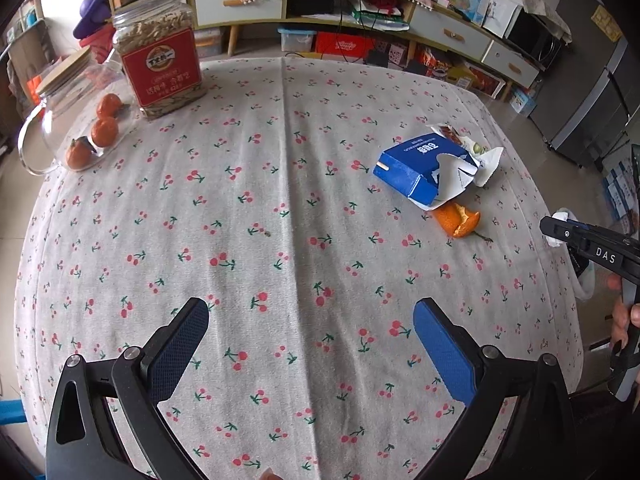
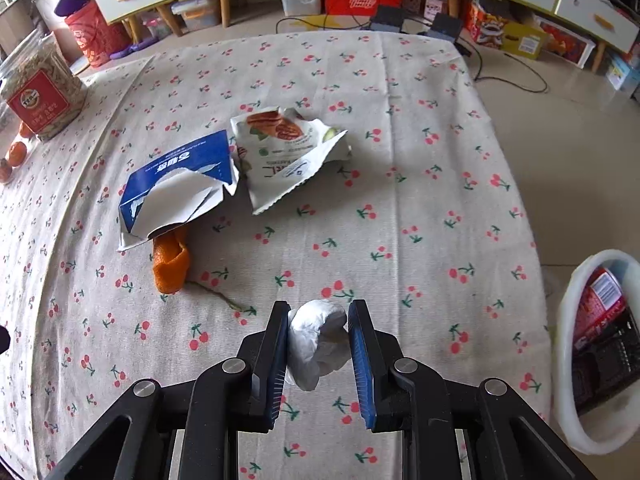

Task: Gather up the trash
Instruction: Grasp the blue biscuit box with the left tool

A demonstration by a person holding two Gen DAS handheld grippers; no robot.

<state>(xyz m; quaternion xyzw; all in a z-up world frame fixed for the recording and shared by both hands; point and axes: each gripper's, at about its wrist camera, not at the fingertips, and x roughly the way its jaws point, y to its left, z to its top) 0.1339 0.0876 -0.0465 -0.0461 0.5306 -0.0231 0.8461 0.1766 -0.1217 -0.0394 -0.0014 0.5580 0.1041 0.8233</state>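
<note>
Beside table, white bin [image 2: 568, 360] holding red wrapper [image 2: 600, 300], jar [image 1: 158, 60] seed-filled

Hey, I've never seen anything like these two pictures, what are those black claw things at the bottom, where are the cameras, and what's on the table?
Those claws are two-finger grippers that a person holds, one in each hand. Each carries a wide-angle camera looking along its fingers, so each picture is a gripper's own view.

In the left wrist view, the left gripper is open and empty above the cherry-print tablecloth. At the right edge you see the right gripper from the side.

In the right wrist view, the right gripper is shut on a crumpled white tissue.

Left on the table: a torn blue carton, a snack wrapper, an orange peel, a jar of seeds and small oranges. A white bin stands beside the table.
</note>
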